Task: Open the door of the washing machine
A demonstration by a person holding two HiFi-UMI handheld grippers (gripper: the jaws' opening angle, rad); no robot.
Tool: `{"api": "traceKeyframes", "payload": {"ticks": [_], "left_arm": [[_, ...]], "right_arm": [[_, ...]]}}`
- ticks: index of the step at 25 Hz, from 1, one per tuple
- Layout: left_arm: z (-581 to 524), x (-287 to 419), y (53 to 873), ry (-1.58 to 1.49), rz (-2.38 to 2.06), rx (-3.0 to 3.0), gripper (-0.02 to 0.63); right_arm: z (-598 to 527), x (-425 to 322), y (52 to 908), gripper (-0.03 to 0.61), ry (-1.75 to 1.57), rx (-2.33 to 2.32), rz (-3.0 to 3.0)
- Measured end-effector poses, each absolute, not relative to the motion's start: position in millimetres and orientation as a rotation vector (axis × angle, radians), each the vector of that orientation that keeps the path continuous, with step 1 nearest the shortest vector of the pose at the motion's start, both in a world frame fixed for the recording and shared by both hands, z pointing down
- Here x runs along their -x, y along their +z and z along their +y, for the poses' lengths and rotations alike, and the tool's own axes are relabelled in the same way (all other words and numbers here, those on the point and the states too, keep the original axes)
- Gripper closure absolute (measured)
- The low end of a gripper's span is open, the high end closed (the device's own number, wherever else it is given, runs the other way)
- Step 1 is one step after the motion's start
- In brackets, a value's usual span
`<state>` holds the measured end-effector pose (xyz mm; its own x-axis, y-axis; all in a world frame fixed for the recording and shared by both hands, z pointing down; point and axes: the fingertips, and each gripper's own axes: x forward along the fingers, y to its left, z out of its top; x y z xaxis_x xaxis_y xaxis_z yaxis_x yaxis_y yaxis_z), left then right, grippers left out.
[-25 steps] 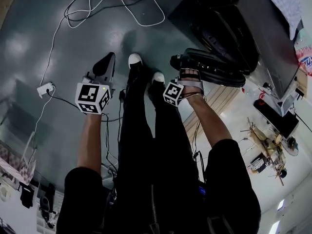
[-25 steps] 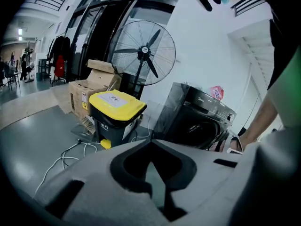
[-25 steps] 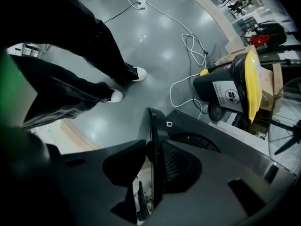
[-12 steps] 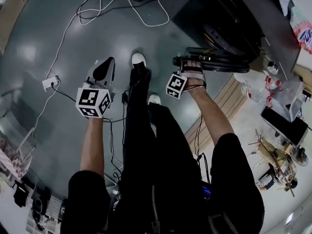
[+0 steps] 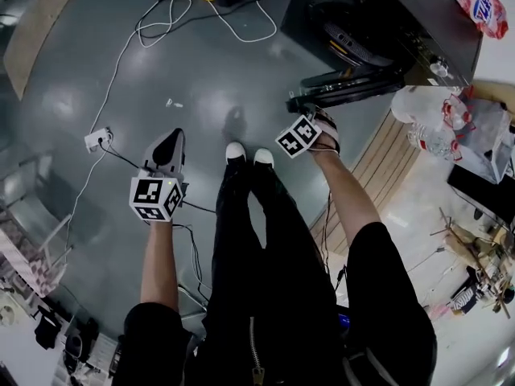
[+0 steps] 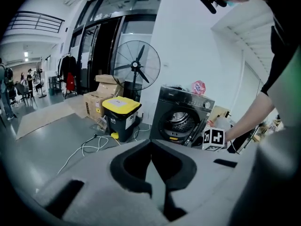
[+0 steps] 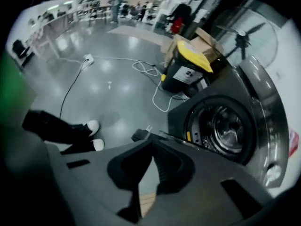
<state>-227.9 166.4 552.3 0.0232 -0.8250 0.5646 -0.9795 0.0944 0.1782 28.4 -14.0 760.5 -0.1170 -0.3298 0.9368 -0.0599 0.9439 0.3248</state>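
Stepped back from the washing machine (image 5: 378, 18) with left gripper (image 5: 167, 145) closed empty and right gripper (image 5: 320, 127) just closing on nothing beside its open door (image 5: 346, 87); could nudge it shut by brushing.

No legible text or labels anywhere

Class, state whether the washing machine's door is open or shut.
Open: the door stands swung out from the washing machine, baring its drum.

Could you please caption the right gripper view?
Right gripper, jaws just closing on nothing, beside the open door of the washing machine.
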Motion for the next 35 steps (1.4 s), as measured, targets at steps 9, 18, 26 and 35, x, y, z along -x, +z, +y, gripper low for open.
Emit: {"api": "traceKeyframes", "payload": {"ticks": [9, 18, 26, 35], "left_arm": [[170.1, 194.1, 538.1, 0.417, -1.727, -1.896, 0.612], [170.1, 179.7, 550.6, 0.495, -1.608, -1.988, 0.612], [155.9, 155.9, 551.7, 0.51, -1.521, -2.051, 0.612], [142.3, 142.1, 512.8, 0.477, -1.528, -2.078, 0.612]], "right_arm": [[11.8, -67.5, 737.8, 0.574, -0.06, -0.527, -1.801], [4.1, -95.7, 736.3, 0.574, 0.351, -0.863, -1.799], [30.4, -148.5, 725.8, 0.574, 0.573, -0.985, -1.9], [26.9, -126.5, 682.0, 0.401, 0.818, -1.194, -1.962]]}}
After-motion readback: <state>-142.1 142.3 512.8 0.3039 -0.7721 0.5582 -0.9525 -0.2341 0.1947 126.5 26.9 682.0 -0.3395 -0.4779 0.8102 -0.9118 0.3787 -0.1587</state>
